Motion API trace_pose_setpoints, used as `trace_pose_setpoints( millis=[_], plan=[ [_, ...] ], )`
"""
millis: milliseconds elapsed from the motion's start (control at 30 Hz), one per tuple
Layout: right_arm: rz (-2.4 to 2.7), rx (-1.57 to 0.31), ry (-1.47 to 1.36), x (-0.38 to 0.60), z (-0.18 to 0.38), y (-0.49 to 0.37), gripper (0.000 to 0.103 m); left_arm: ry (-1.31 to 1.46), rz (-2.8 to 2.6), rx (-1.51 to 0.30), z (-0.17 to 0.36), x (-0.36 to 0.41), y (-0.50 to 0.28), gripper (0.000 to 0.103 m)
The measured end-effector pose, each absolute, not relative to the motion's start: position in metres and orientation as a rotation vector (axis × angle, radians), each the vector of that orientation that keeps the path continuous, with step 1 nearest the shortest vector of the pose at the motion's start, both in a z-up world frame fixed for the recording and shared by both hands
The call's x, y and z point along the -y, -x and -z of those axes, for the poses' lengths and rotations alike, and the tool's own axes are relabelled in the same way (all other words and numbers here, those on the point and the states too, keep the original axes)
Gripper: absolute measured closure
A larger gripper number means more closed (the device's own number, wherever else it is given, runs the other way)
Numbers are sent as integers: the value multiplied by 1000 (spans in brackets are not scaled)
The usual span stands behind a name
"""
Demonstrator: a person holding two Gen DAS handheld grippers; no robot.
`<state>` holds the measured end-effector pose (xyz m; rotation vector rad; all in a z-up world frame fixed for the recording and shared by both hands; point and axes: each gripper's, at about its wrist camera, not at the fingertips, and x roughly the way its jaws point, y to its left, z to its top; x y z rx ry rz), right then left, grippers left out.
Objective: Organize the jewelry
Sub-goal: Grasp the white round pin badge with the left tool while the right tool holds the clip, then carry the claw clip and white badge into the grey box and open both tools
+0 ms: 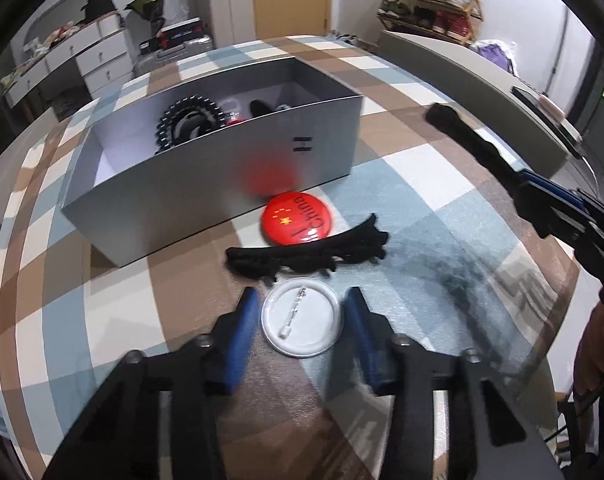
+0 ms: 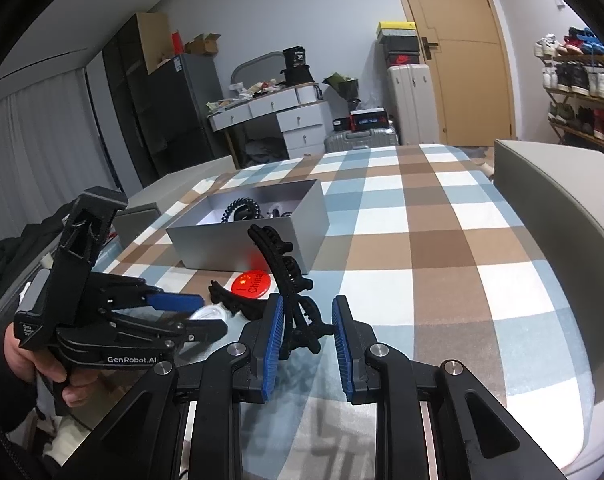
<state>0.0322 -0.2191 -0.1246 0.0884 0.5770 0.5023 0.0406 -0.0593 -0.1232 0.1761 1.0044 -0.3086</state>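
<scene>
**Spotter:** What is your left claw doing?

**Operator:** My left claw (image 1: 302, 292) points steeply down, jaws partly spread to either side of the white badge (image 1: 302, 322). I see a sliver of cover between each pad and its rim, so I'd call it straddled, not pinched. The badge lies pin side up on the bed (image 1: 442, 208), on the near side of the grey box (image 1: 221, 176). Flat and slippery as it is, I judge the rim is the only place to catch it.

**Spotter:** And the right one?

**Operator:** My right claw (image 2: 308, 299) is pressed together on the held hair clip (image 2: 279, 264), gripped at its base so the curved body stands up clear of the bed. It hangs off the box's near right corner, I think parked out of my left claw's way.

**Spotter:** What else is out there?

**Operator:** Between the white badge and the box lies a loose hair clip (image 1: 306, 254), and beyond it the red badge (image 1: 295, 220), just beside the box's near wall. Inside the box is a black coiled band (image 1: 185, 120) and a few pieces I can't make out.
</scene>
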Motion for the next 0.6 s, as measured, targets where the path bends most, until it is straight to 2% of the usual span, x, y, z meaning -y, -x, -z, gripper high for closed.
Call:
trace_pose_setpoints(
  millis=[600],
  plan=[
    [-524, -555, -58, 204, 110, -31, 79, -124, 316, -967, 105, 44, -31, 66]
  ],
)
